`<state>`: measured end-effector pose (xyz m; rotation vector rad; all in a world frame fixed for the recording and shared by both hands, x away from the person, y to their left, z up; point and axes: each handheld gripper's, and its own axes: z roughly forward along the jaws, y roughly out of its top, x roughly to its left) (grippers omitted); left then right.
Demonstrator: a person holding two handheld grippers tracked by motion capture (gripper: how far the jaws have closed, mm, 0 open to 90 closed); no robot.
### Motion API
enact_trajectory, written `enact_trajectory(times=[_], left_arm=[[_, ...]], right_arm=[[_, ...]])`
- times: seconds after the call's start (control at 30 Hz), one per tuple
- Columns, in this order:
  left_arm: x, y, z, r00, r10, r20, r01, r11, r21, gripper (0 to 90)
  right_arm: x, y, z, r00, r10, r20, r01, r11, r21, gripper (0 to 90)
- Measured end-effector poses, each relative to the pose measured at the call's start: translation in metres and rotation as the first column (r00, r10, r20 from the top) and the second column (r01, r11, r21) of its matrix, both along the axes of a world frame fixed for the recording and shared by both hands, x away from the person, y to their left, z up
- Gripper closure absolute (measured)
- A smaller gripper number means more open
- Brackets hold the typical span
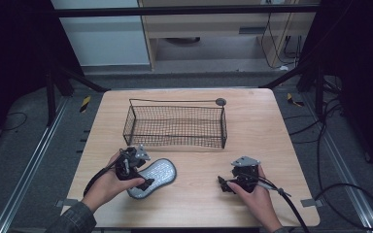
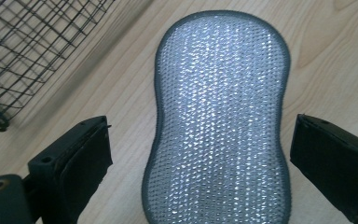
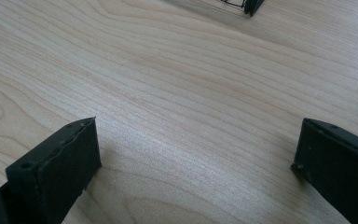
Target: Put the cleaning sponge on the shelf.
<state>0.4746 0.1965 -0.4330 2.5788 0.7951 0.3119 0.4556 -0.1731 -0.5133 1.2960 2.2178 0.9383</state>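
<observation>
Pale wood-grain laminate forms the one table (image 1: 281, 145), its corners rounded. No brand, label or legible writing is found on any item. One black wire basket (image 1: 175, 125) is set toward the far edge, roughly midway between the side edges, and nothing is seen inside it. One silver mesh scrubbing pad (image 1: 153, 177) with a grey border is laid flat near the near edge, left of centre, well apart from the basket. Two hand-held grippers are counted. The left gripper (image 1: 135, 170) is held over the pad's near-left end; its jaws are spread wide on either side of the pad (image 2: 219, 121), not pressed against it. The right gripper (image 1: 234, 180) is held near the near edge, right of centre, jaws parted over bare wood.
</observation>
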Motion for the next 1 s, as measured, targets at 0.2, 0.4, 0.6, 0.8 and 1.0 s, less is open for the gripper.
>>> enact_trajectory(times=[0.2,0.4,0.6,0.8,1.0], left_arm=[[0.004,-0.009,-0.003,0.9976,-0.049,-0.049,0.052,0.9966,0.064,4.0],[0.008,-0.016,-0.013,0.9938,-0.062,-0.093,0.07,0.9941,0.083,4.1],[0.013,-0.02,-0.018,0.9918,-0.059,-0.113,0.069,0.9937,0.089,4.0],[0.015,-0.019,-0.023,0.9916,-0.026,-0.127,0.04,0.9937,0.105,4.0],[0.016,-0.021,-0.025,0.9874,-0.044,-0.152,0.06,0.9933,0.099,3.9]], right_arm=[[0.0,0.0,0.0,1.0,0.002,-0.002,-0.002,1.0,-0.001,0.4],[-0.001,-0.001,0.0,1.0,0.005,-0.004,-0.005,1.0,-0.002,0.4],[-0.001,0.0,0.001,1.0,0.005,-0.008,-0.005,1.0,-0.002,0.4],[-0.001,-0.001,0.001,0.9999,0.008,-0.008,-0.008,1.0,-0.001,0.4],[-0.001,-0.001,0.001,0.9999,0.01,-0.01,-0.01,0.9999,-0.003,0.4]])
